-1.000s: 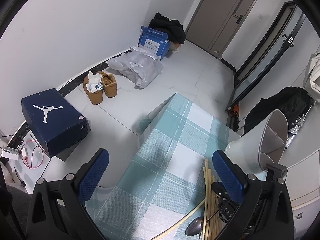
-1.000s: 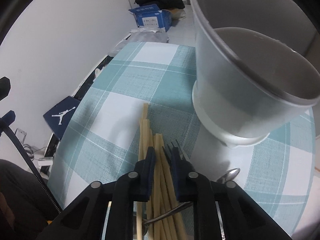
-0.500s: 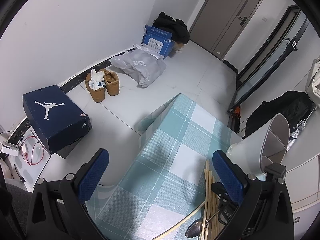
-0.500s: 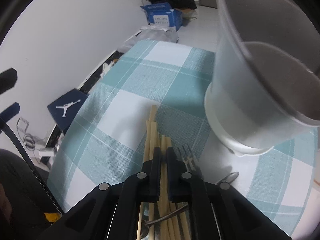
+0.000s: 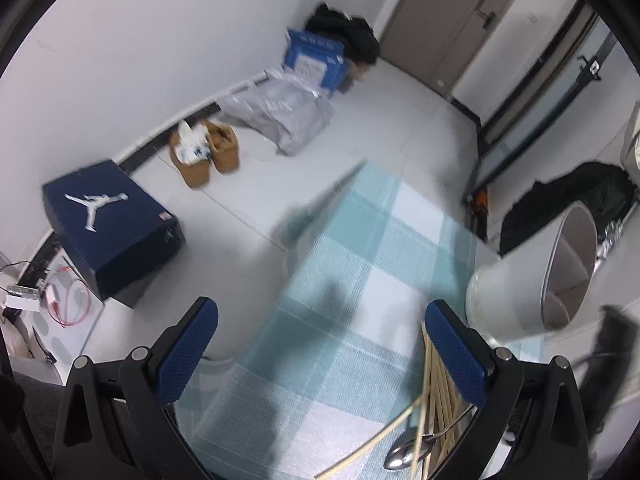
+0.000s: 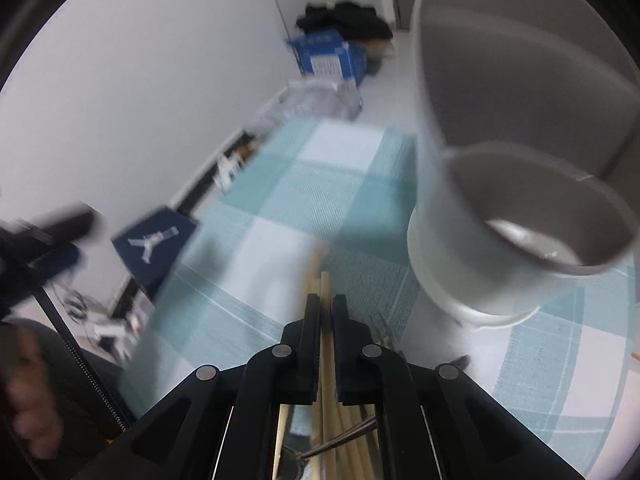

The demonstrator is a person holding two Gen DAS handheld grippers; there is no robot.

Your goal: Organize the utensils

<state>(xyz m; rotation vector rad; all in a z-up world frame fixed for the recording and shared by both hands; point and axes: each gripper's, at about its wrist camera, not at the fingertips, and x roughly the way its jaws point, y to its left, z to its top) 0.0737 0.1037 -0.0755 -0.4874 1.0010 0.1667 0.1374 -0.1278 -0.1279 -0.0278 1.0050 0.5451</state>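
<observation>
Beside the grey holder (image 6: 500,184) on the counter (image 6: 280,200), the right claw (image 6: 327,304) has just closed on one chopstick (image 6: 325,284) from the pile, likely to lift it into the holder, while the left claw (image 5: 320,344) hangs wide open, empty.

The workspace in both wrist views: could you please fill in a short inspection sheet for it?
Surface: table under a teal checked cloth.
Job's things: chopsticks and spoon in a loose pile; grey divided holder beside them; a compartment looks empty.
Clutter: nothing seen on the cloth.
Grippers: left gripper open, empty; right gripper shut on one chopstick.
Cables: red wire on the floor.
Surroundings: navy shoebox, tan shoes, grey bag, door.
</observation>
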